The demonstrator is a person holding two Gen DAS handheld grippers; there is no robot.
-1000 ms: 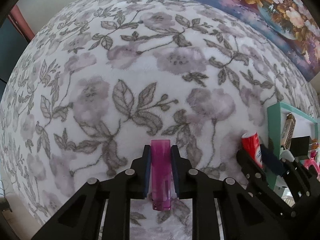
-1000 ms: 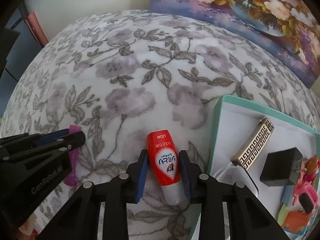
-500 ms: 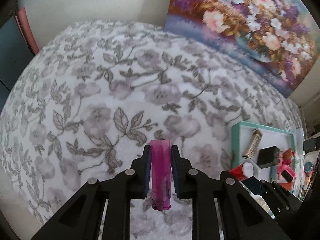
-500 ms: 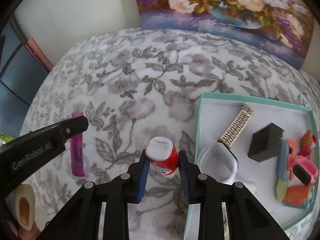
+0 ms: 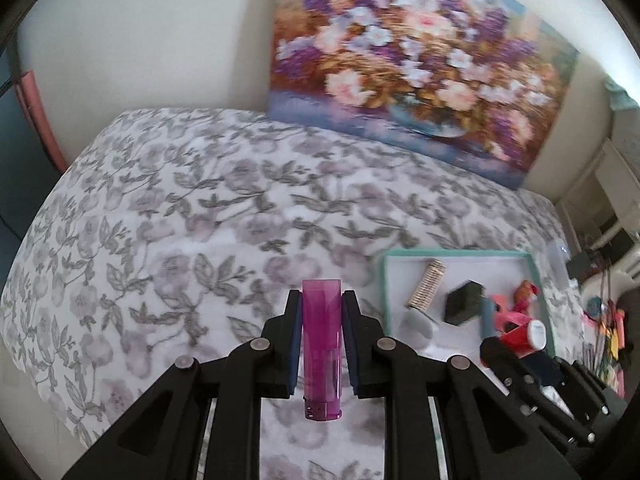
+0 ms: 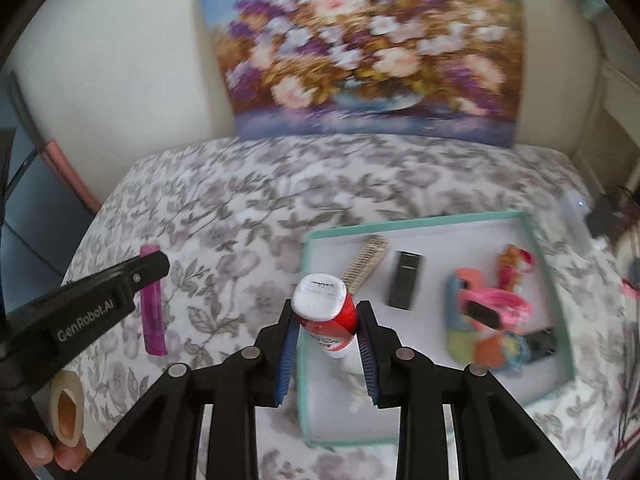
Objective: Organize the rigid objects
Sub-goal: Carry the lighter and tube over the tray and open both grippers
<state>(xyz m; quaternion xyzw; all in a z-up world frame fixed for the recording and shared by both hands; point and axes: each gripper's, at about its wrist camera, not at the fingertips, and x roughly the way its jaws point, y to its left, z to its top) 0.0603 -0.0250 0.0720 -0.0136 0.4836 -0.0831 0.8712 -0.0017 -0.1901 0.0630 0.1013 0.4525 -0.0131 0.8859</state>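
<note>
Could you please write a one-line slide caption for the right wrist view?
Right claw grips a red tube above the teal tray's near edge.

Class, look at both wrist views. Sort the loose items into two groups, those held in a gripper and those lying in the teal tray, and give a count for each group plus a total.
Held in a gripper: 2 (purple tube, red bottle)
Lying in the teal tray: 4 distinct (patterned gold bar, black block, pink watch, colourful toy); others are too blurred to separate
Total: 6
</note>
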